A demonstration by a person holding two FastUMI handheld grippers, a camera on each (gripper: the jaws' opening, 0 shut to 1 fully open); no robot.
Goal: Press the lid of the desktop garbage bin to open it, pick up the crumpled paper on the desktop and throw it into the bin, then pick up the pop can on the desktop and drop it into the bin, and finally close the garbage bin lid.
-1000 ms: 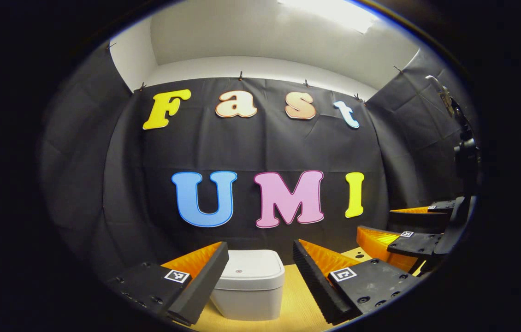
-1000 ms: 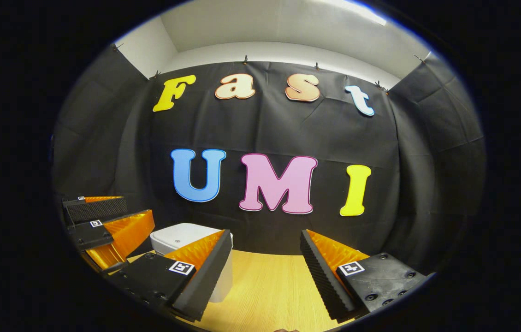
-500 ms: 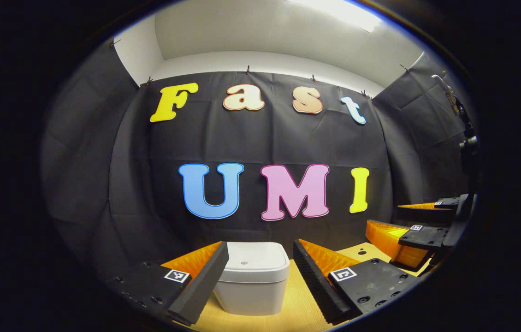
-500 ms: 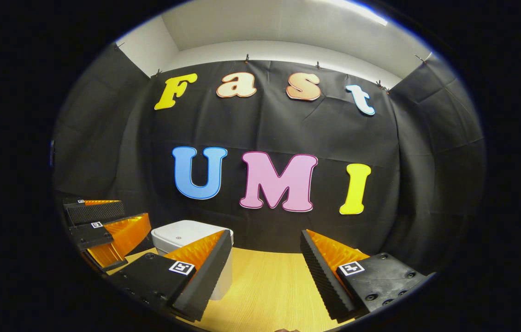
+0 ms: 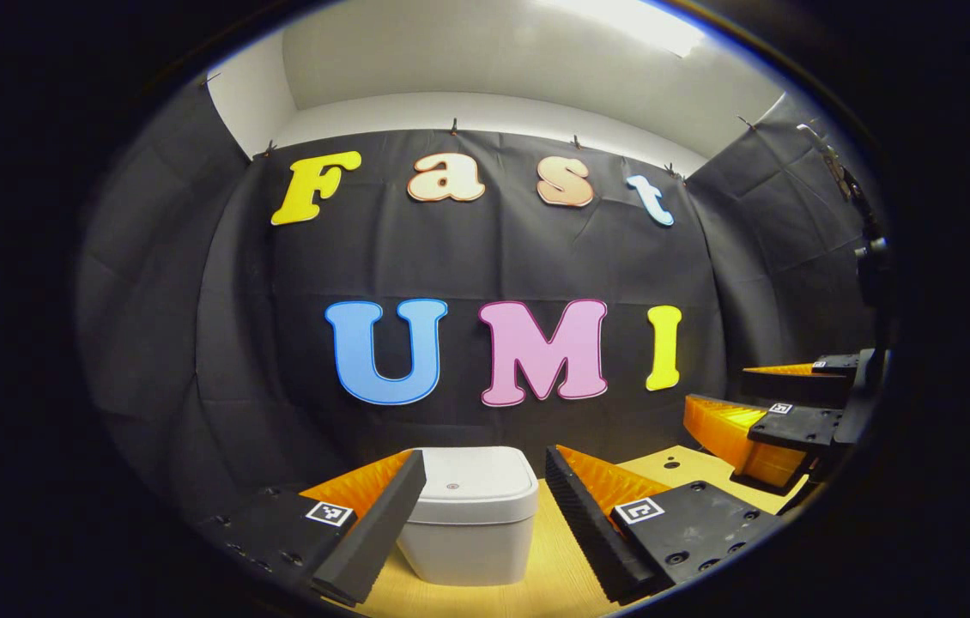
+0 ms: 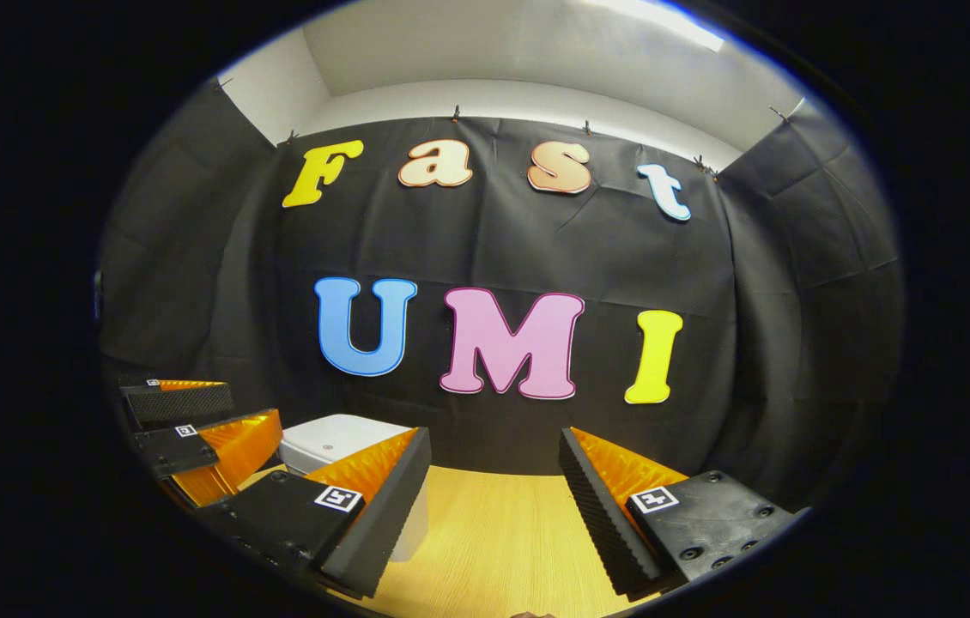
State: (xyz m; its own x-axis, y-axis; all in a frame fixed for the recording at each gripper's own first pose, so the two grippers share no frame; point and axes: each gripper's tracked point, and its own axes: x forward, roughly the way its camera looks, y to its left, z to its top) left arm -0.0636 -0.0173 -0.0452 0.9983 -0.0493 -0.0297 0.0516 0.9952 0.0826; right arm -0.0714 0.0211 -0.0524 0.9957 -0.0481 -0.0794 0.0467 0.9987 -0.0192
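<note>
Starting point: you have the garbage bin standing on the desk, straight ahead between the fingers of your left gripper.
Lid: the lid lies flat and closed, so I judge that the first press is not yet done.
Left jaws: spread wide, holding nothing, not touching the bin.
Right jaws: your right gripper is also spread and empty, over the bare desk, with the bin to its left, partly behind its left finger.
Paper and can: I cannot see the crumpled paper or the pop can from these angles, so I cannot tell you where they lie.
Left to do: by my judgement everything: press, two throws, closing.
Around: black cloth wall behind the bin; a small dark hole in the desk.
In the way: nothing stands between your left jaws and the lid; only mind the other gripper beside you.
</note>
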